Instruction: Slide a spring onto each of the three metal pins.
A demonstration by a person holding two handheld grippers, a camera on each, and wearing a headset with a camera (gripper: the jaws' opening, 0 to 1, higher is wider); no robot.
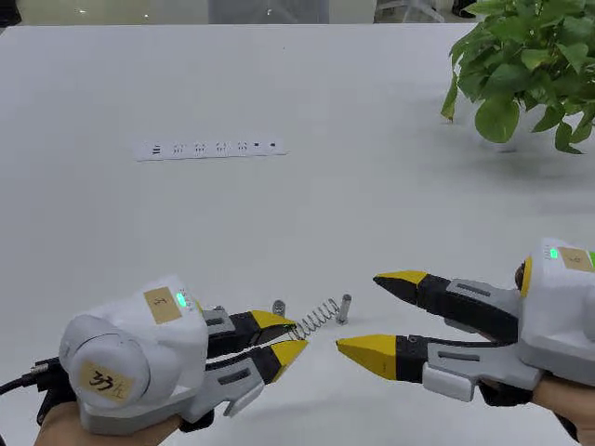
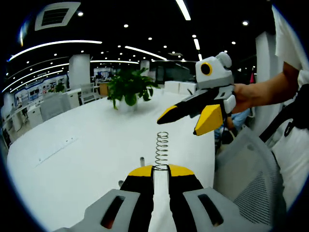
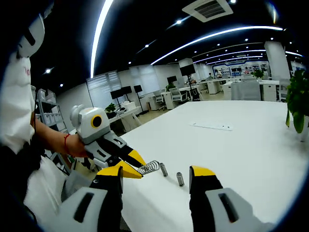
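The left gripper (image 1: 293, 338) has its jaws pinched tight on 1 end of a spring (image 1: 316, 319). The spring sticks out forward from the yellow tips over the white counter (image 1: 353, 204), its free end just beside an upright metal pin (image 1: 346, 308), and a 2nd pin (image 1: 279, 307) stands close behind the jaws. The right gripper (image 1: 376, 314) hovers near that pin with its jaws spread wide, holding nothing.
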